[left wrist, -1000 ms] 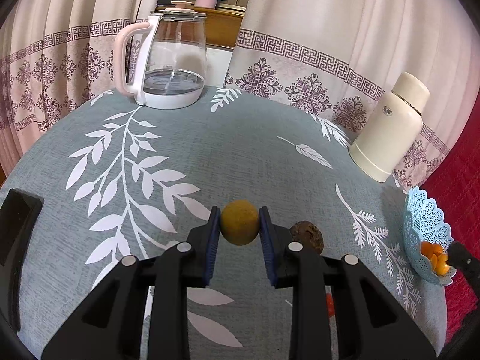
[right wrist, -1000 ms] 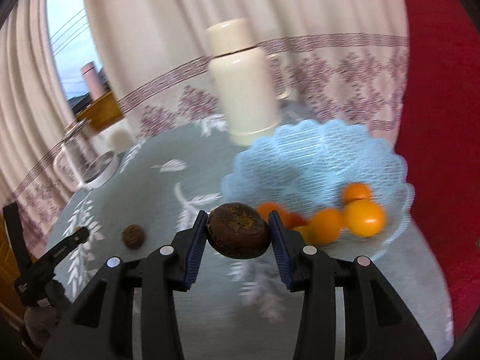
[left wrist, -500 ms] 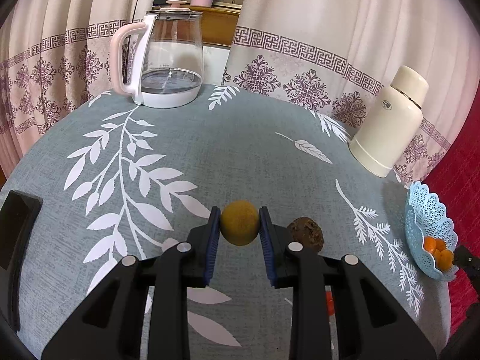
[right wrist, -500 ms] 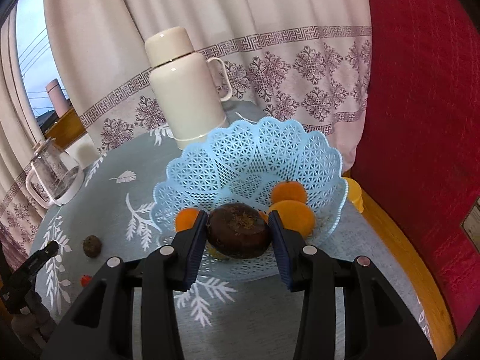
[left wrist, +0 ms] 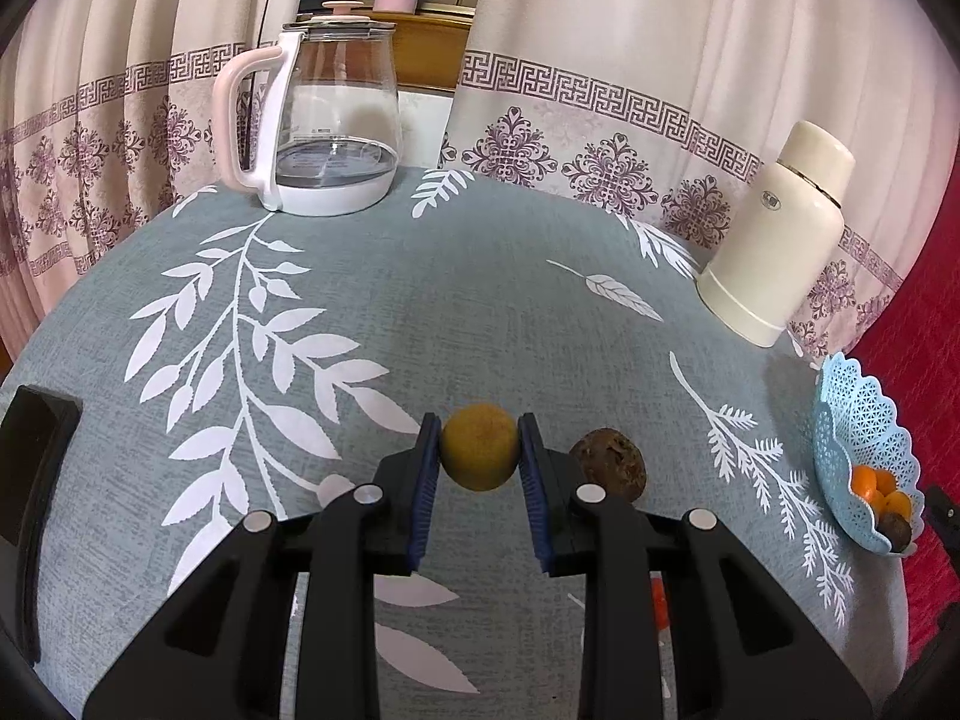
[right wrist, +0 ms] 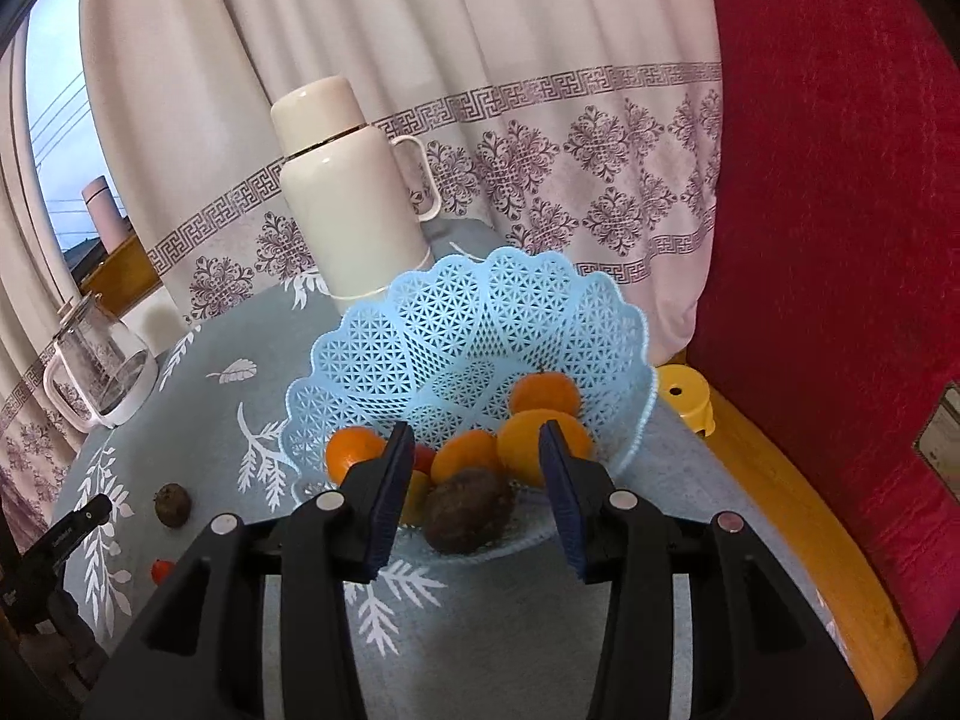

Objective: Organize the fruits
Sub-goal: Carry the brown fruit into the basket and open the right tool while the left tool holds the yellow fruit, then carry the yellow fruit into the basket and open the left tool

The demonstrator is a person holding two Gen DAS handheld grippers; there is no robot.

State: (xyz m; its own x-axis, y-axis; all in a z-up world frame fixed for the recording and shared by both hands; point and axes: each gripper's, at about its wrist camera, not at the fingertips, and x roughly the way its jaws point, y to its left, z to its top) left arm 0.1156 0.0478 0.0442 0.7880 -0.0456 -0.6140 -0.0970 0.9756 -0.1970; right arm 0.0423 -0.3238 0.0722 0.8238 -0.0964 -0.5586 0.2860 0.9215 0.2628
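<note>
Your left tool (left wrist: 480, 456) grips the yellow-green fruit (left wrist: 480, 447) above the surface (left wrist: 480, 300). Your right tool (right wrist: 474, 468) stands open, touching nothing; the dark brown fruit (right wrist: 468, 507) lies in the blue basket (right wrist: 480, 324) beside the oranges (right wrist: 543, 441).

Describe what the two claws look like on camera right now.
Both match: the left claw and right claw have matte black angular plastic arms, flat ribbed blue pads on the inner faces, and round silver pivot pins. No cables, markings or sleeves visible.
</note>
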